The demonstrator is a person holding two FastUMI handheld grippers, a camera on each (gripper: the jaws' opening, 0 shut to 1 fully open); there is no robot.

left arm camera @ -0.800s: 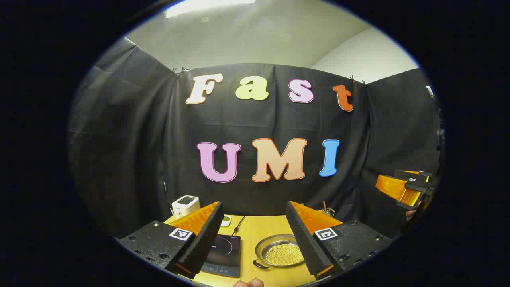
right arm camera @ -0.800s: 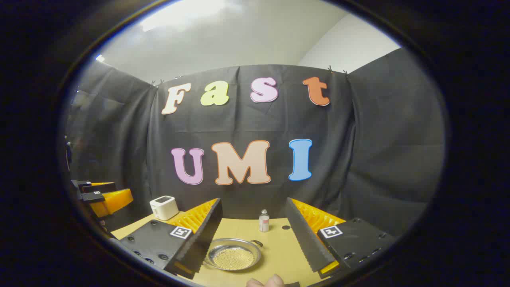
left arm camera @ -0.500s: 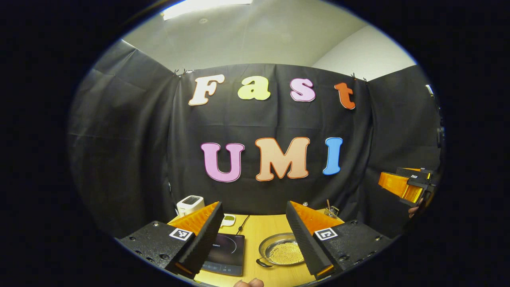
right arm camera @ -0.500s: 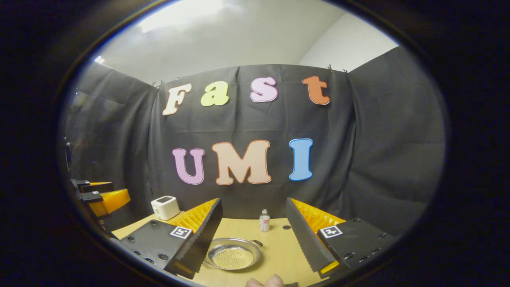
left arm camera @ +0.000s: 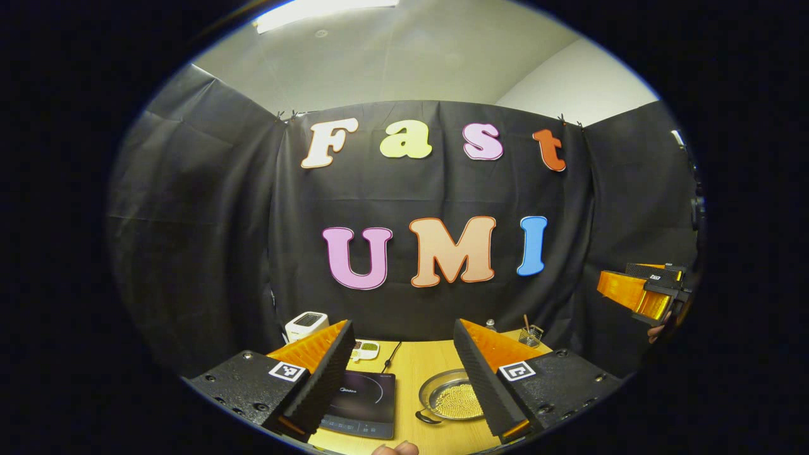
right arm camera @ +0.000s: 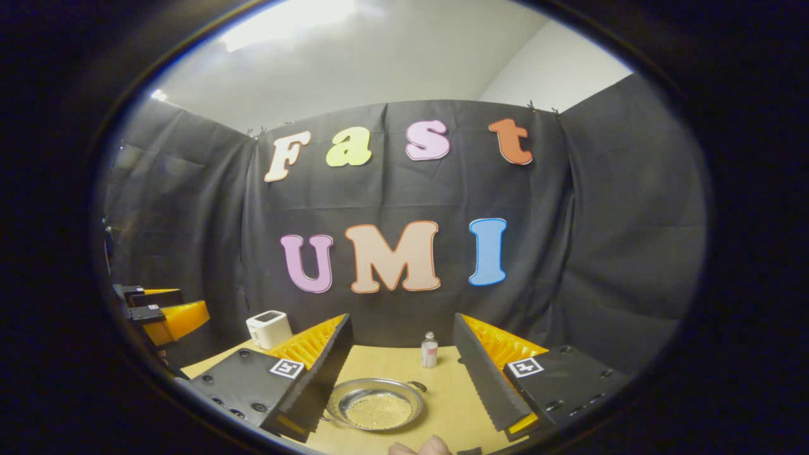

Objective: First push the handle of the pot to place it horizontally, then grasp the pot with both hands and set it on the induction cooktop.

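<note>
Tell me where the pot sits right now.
The pot rests on the table, just right of the induction cooktop in the left gripper view; in the right gripper view it's before a small bottle.

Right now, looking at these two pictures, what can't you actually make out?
- Pot: right side hidden behind the left gripper in left gripper view.
- Induction cooktop: left part hidden likewise; panel markings too small.
- Small bottle in right gripper view: contents too small to tell.

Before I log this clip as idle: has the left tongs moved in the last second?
Yes. In the left gripper view the induction cooktop, pot and white appliance have slid right and more tabletop shows, so the left tongs have panned left and tipped slightly down.
</note>
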